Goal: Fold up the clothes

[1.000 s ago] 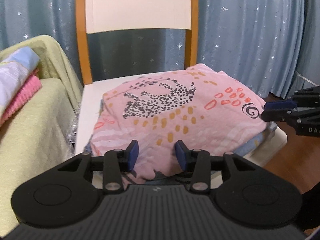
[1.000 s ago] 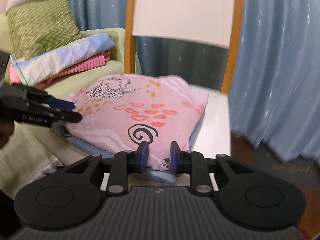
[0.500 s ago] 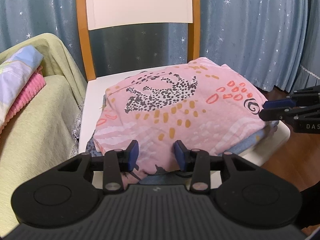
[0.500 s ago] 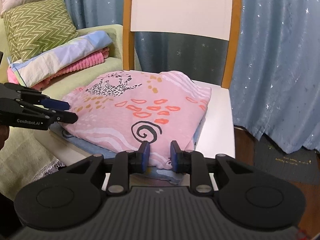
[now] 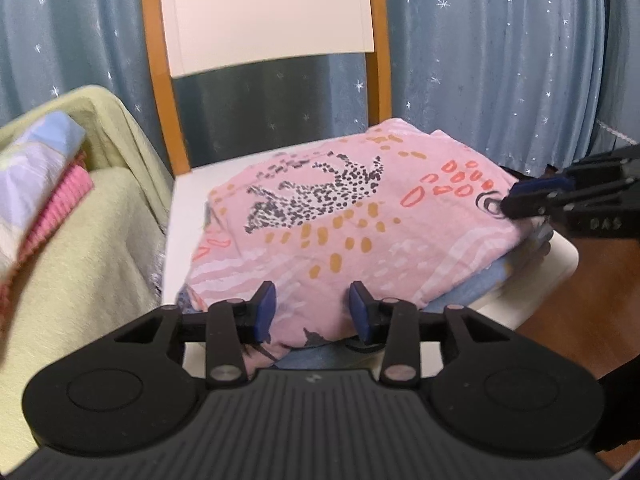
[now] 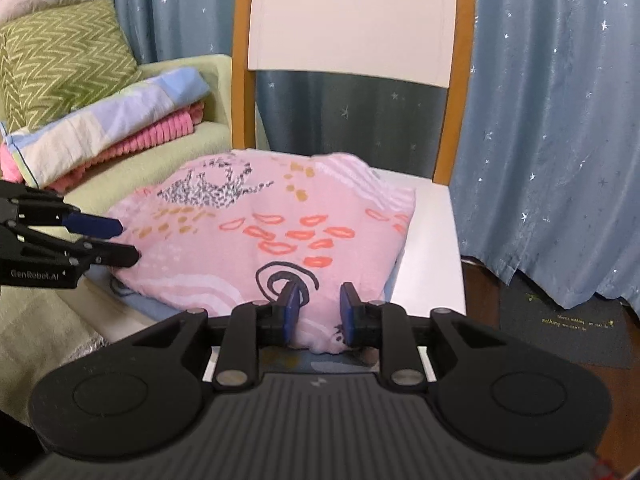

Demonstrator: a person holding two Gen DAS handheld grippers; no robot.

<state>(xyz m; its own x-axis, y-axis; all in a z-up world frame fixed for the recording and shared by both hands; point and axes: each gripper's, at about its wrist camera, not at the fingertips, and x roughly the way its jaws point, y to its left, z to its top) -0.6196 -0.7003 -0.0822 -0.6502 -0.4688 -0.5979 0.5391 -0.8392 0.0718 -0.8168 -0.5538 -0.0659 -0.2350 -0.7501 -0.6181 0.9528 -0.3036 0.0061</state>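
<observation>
Here the folded pink garment (image 5: 340, 216) is laid on the chair seat (image 5: 188, 216). Its near edge, bunched, is held between the partly closed left tongs (image 5: 312, 308) and right tongs (image 6: 318, 308), probably to lift both corners evenly.

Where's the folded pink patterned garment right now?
The pink patterned garment lies on the white chair seat, right of the green sofa.
</observation>
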